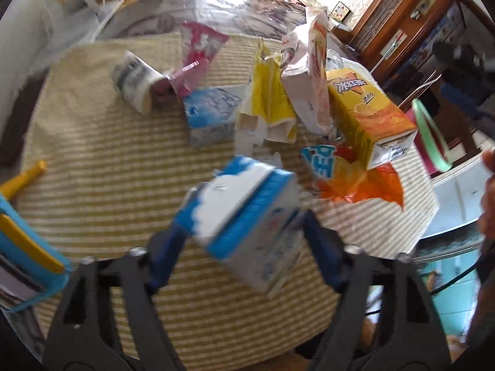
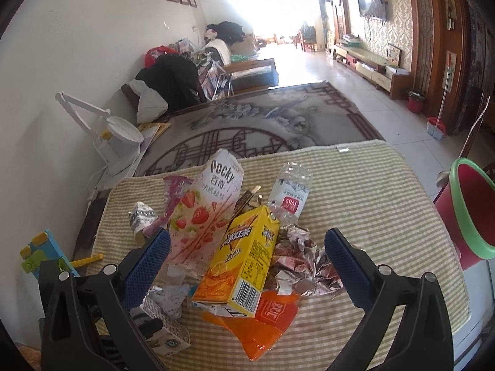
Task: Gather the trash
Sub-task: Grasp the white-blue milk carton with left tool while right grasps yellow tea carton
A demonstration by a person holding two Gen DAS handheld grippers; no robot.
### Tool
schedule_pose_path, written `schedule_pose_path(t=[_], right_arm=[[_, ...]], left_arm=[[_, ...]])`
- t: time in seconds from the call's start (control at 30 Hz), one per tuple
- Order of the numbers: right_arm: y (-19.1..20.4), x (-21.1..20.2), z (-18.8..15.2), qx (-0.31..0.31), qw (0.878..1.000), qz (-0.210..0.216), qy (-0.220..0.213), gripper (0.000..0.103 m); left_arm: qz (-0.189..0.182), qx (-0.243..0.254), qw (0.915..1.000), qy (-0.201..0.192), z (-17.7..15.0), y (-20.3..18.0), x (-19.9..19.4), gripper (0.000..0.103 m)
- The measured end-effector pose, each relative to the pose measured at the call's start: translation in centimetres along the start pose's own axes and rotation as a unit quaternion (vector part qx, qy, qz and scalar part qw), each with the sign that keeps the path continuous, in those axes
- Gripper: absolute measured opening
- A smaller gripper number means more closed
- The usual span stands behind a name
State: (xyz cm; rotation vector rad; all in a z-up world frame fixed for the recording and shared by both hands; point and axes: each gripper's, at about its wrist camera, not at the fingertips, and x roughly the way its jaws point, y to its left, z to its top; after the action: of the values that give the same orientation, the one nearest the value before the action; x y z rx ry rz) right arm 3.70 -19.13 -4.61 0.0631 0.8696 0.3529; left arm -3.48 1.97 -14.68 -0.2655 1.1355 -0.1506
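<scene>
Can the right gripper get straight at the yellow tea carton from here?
Probably yes: the right gripper is open and the yellow tea carton lies on top of the pile between its fingers, nothing over it.

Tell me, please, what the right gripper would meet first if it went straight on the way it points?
Probably the yellow carton: it lies between the right gripper's open fingers, the nearest thing ahead, though depth is unclear.

Your right tongs stand wide with the yellow tea carton lying between the pads, the Pocky box and crumpled foil crowding either side. The striped cloth beyond the foil lies bare up to the red bin at the counter's right edge.
</scene>
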Motion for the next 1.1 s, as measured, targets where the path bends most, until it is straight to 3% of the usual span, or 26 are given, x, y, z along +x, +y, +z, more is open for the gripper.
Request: schedule_pose_path(t=[0.1, 0.3, 0.37, 0.47, 0.57, 0.6, 0.67, 0.7, 0.97, 1.1], right_arm=[[-0.3, 1.6, -0.6, 0.017, 0.999, 0.019, 0.03, 0.096], [0.6, 5.2, -1.4, 0.013, 0.995, 0.021, 0.095, 0.096], [0.8, 5.8, -1.3, 0.01, 0.995, 0.026, 0.1, 0.092], [0.4, 7.8, -1.2, 0.023, 0.99, 0.028, 0.136, 0.076], [-0.5, 9.6, -1.7, 0.046, 0.984, 0.027, 0.167, 0.076], [-0.4, 9.7, -1.8, 0.045, 0.984, 0.027, 0.168, 0.075], [0.0, 9.4, -1.7, 0.028, 0.986, 0.032, 0.164, 0.045], [0.1, 9.3, -1.6, 0.025, 0.986, 0.038, 0.163, 0.037], [-0.1, 3.7, 0.1, 0.023, 0.994, 0.075, 0.075, 0.035], [-1.6, 1.2, 1.6, 0.022, 0.996, 0.081, 0.034, 0.036]], left_arm=[[-0.003, -0.004, 1.0, -0.005, 0.5, -0.3, 0.7, 0.052], [-0.007, -0.029, 0.9981, -0.054, 3.8, -0.4, -0.6, 0.045], [-0.01, -0.043, 0.9958, -0.08, 4.6, -0.1, -2.2, 0.043], [-0.005, -0.047, 0.9926, -0.112, 5.1, 0.2, -4.4, 0.043], [-0.008, -0.058, 0.9896, -0.132, 5.0, 0.5, -5.7, 0.043], [-0.015, -0.063, 0.9888, -0.135, 5.2, 0.6, -6.1, 0.041], [-0.028, -0.069, 0.9874, -0.14, 5.4, 1.4, -6.4, 0.035], [-0.036, -0.071, 0.9865, -0.143, 5.4, 1.5, -6.6, 0.035], [-0.069, -0.079, 0.9801, -0.169, 7.2, -0.1, -8.0, 0.035], [-0.056, -0.064, 0.9807, -0.176, 8.1, -2.4, -7.9, 0.035]])
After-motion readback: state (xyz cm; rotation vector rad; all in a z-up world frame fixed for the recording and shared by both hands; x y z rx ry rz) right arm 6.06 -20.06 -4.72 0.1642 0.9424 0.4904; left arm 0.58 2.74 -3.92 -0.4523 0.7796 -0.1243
